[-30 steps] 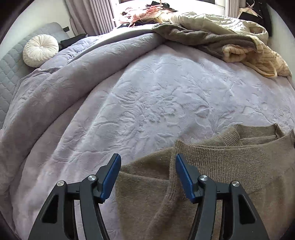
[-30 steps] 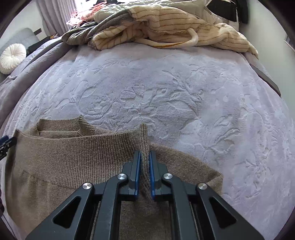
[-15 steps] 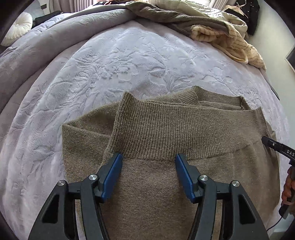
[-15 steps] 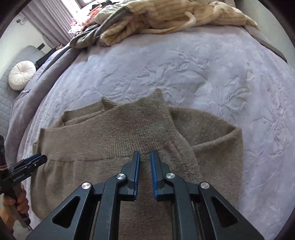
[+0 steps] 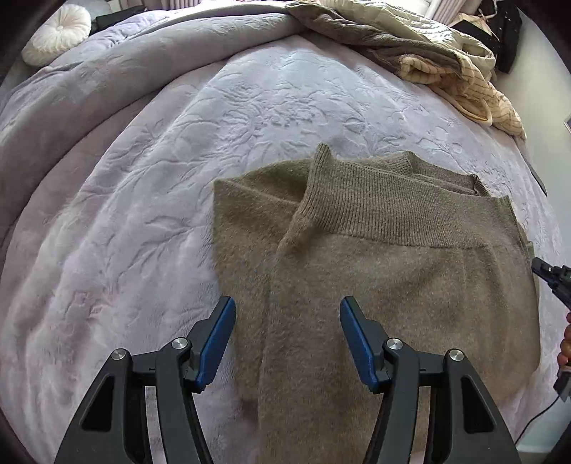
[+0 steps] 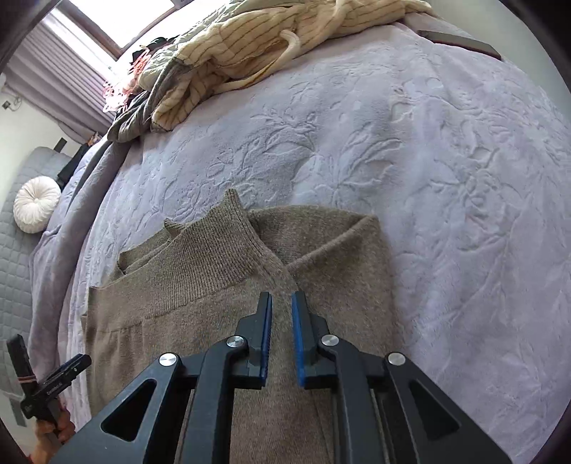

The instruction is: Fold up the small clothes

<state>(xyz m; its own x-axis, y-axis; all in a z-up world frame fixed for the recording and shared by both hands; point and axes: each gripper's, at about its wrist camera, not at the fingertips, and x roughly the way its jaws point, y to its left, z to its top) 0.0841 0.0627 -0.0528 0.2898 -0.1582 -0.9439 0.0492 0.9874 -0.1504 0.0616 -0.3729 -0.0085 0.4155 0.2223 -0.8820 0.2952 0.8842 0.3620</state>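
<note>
A brown knit sweater (image 5: pixel 392 271) lies folded on the lilac bedspread (image 5: pixel 178 160), its ribbed hem band laid across the upper part. My left gripper (image 5: pixel 287 310) is open wide and empty, hovering above the sweater's left side. In the right wrist view the sweater (image 6: pixel 221 292) lies under my right gripper (image 6: pixel 282 303), whose jaws stand slightly apart with nothing between them, above the right part of the fold. The right gripper's tip also shows at the right edge of the left wrist view (image 5: pixel 551 276).
A heap of striped cream and grey clothes (image 6: pixel 249 60) lies at the far side of the bed. A rumpled grey blanket (image 5: pixel 89 82) and a round white cushion (image 5: pixel 57 34) lie at the far left. A dark flat object (image 6: pixel 460 41) rests near the bed's far right edge.
Both grippers pulled back and up from the sweater. The right gripper let go of the hem fold it pinched, and its jaws opened a little. The left stayed open.
</note>
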